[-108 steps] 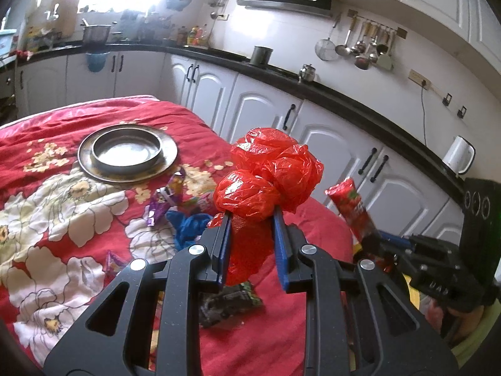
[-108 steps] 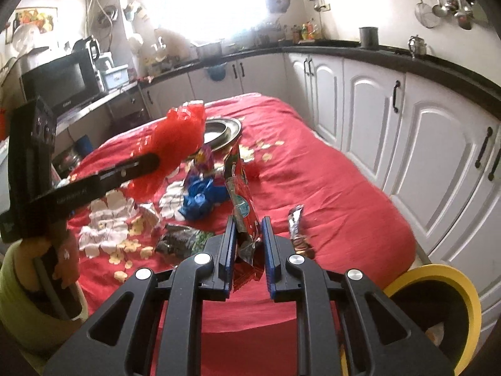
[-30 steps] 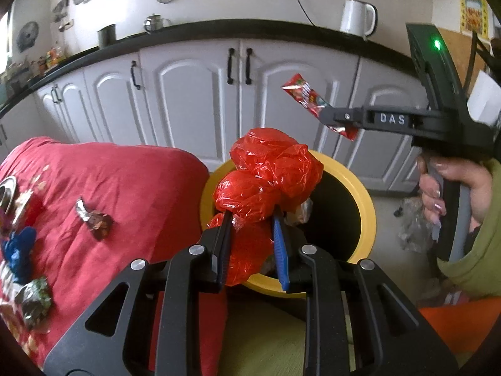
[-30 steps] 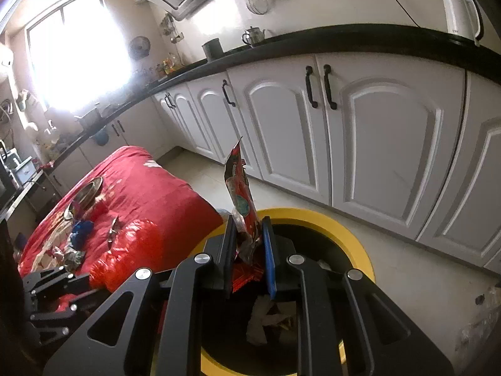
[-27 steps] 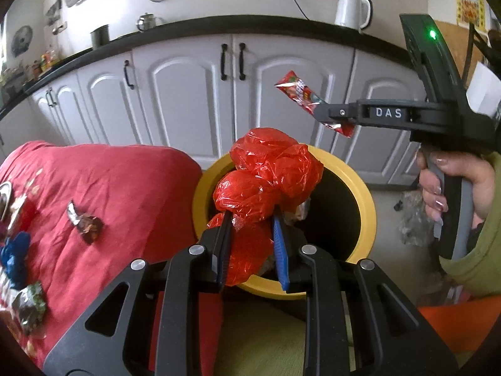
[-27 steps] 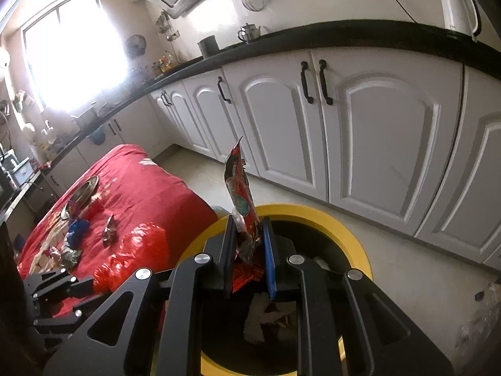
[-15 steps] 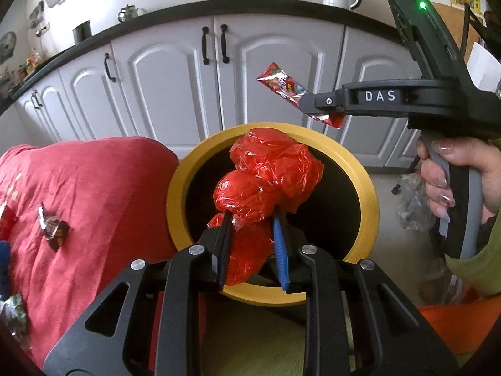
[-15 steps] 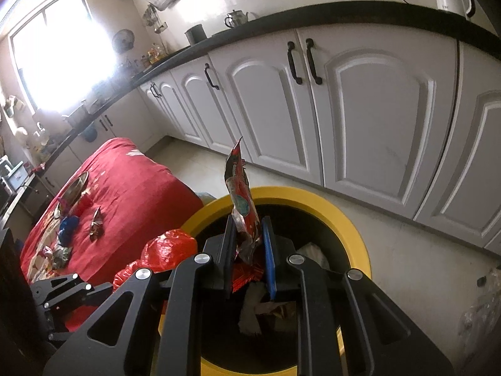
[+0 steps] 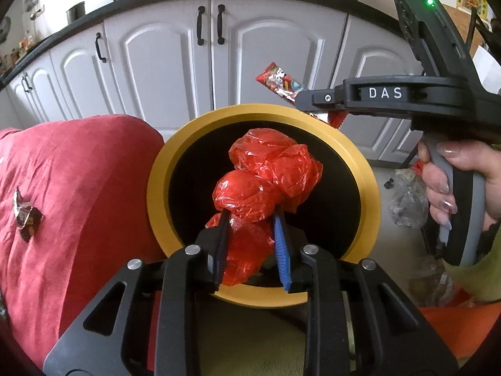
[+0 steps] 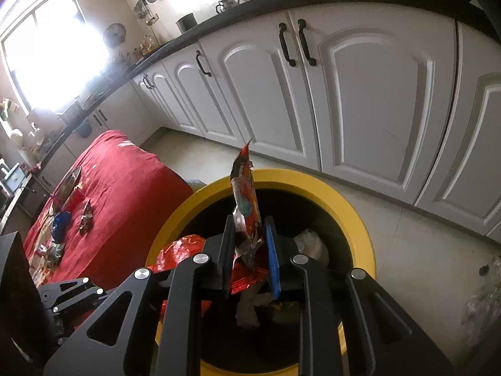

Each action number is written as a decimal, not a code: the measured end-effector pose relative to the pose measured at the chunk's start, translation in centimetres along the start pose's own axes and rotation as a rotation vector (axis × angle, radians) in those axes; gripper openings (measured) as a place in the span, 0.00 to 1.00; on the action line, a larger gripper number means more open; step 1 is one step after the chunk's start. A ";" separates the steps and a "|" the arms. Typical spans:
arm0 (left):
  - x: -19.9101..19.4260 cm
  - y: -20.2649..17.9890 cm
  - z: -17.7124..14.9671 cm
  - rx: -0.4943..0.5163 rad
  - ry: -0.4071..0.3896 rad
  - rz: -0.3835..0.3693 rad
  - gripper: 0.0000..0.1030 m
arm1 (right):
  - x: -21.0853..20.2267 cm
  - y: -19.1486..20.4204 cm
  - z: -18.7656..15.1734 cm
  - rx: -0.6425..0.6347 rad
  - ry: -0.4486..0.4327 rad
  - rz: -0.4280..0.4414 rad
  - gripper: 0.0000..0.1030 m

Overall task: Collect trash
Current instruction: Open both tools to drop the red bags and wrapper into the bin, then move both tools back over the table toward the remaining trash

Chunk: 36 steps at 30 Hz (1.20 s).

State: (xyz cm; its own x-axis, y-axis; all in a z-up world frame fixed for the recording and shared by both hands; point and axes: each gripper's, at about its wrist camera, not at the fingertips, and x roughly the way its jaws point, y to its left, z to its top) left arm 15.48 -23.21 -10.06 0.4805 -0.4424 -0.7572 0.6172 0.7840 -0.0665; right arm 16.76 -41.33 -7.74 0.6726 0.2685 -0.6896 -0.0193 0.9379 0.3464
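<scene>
My left gripper is shut on a crumpled red plastic bag and holds it over the mouth of a yellow-rimmed bin. My right gripper is shut on a red snack wrapper above the same bin. The right gripper and its wrapper also show in the left wrist view, over the bin's far rim. The red bag shows at the bin's left rim in the right wrist view. Pale trash lies inside the bin.
A table with a red cloth stands left of the bin, with a brown wrapper and more trash on it. White cabinets run behind. A clear plastic bag lies on the floor at right.
Both grippers have moved from the table to above the bin, and in the last half second came lower and further over its opening. Each still holds its item.
</scene>
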 end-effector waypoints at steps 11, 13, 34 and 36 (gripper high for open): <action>-1.2 1.4 0.2 -0.063 -0.029 0.014 0.59 | -0.1 -0.6 0.0 0.033 -0.008 -0.010 0.40; -1.7 1.8 0.3 -0.084 -0.042 0.012 0.67 | -0.2 -0.6 0.1 0.037 -0.013 -0.013 0.43; -9.5 5.9 0.1 -0.230 -0.219 0.155 0.89 | -4.0 4.3 1.2 -0.082 -0.156 -0.039 0.81; -10.2 6.2 0.0 -0.237 -0.234 0.166 0.89 | -4.4 5.0 1.2 -0.096 -0.167 -0.034 0.83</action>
State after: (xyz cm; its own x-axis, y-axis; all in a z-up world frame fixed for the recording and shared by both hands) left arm 14.46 -13.85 -2.76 0.7083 -0.3673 -0.6028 0.3708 0.9203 -0.1252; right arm 14.64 -38.09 -2.24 0.7870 0.2034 -0.5825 -0.0593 0.9647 0.2567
